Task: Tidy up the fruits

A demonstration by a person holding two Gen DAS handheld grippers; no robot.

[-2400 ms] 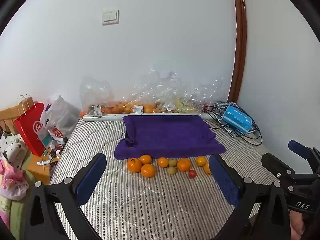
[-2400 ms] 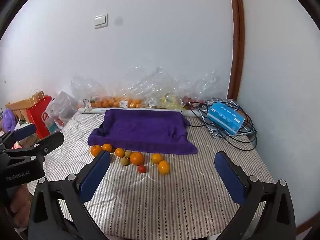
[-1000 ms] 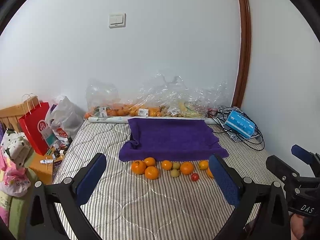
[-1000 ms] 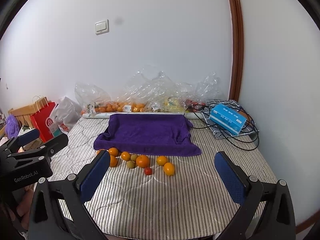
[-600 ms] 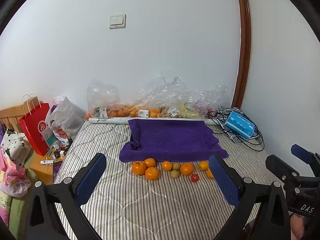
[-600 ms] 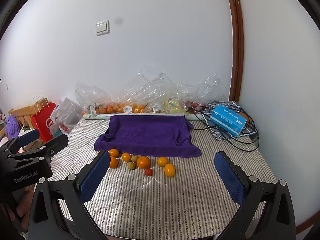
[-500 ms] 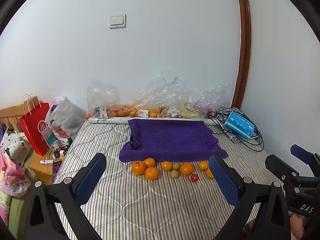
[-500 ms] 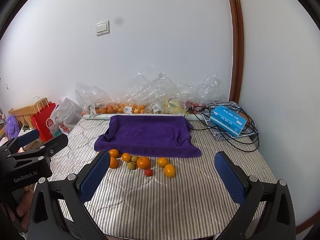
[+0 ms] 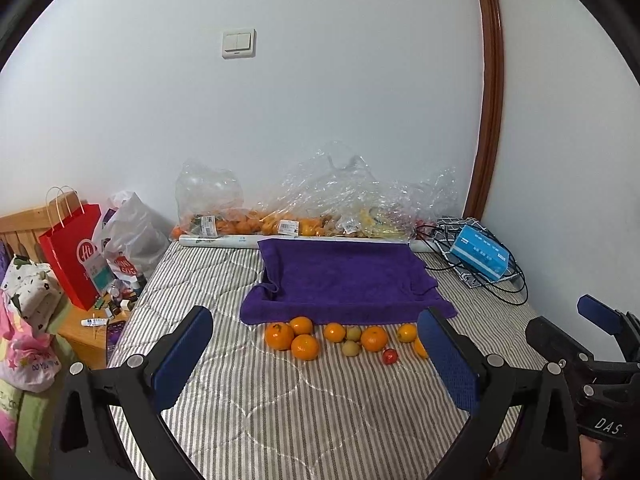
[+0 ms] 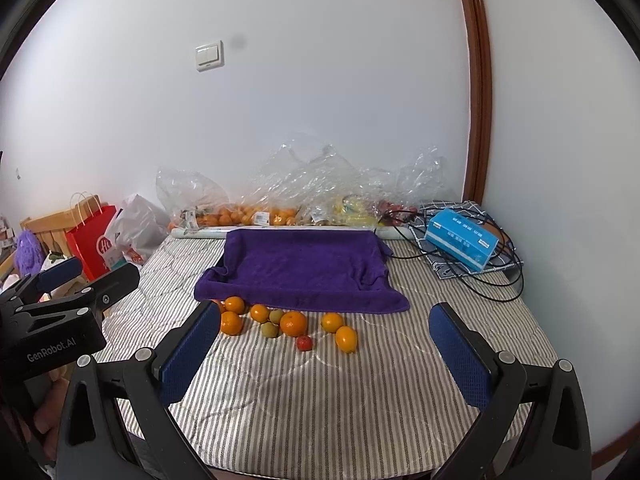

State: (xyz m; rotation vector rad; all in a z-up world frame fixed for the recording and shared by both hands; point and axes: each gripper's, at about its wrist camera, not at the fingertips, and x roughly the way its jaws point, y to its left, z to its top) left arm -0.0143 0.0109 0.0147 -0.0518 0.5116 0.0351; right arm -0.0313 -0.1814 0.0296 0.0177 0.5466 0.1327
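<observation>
Left gripper (image 9: 316, 356) spread wide, blue pads (image 9: 182, 354) far apart, nothing between them, held above the near part of the striped mattress (image 9: 280, 412). Right gripper (image 10: 324, 354) likewise wide and empty, hovering over the same surface; its body also seen at the right edge of the left wrist view, and the left tool's black body at the left edge of the right wrist view. Compared with 2.4 s ago, both raised and pulled slightly back: fruit lower and smaller in frame then closer, wall switch (image 9: 238, 44) now lower in the left view. Almost unchanged against half a second ago.

Beyond the pads, a loose row of fruit on the mattress, just in front of the purple towel (image 9: 344, 276): oranges (image 9: 279, 336) clustered at the left end, two small greenish fruits (image 9: 351, 347) touching near the middle, a small red tomato (image 9: 390, 356) a little nearer than the row, more oranges toward the right end. Fruit itself in the same arrangement as before. Towel draped over something raised, its front edge lying on the mattress.

Farther back, clear plastic bags (image 9: 320, 204) of fruit along the wall. At right, a blue box (image 9: 479, 253) on tangled black cables (image 9: 508, 292). At left, a red paper bag (image 9: 72, 252) beside the mattress.
</observation>
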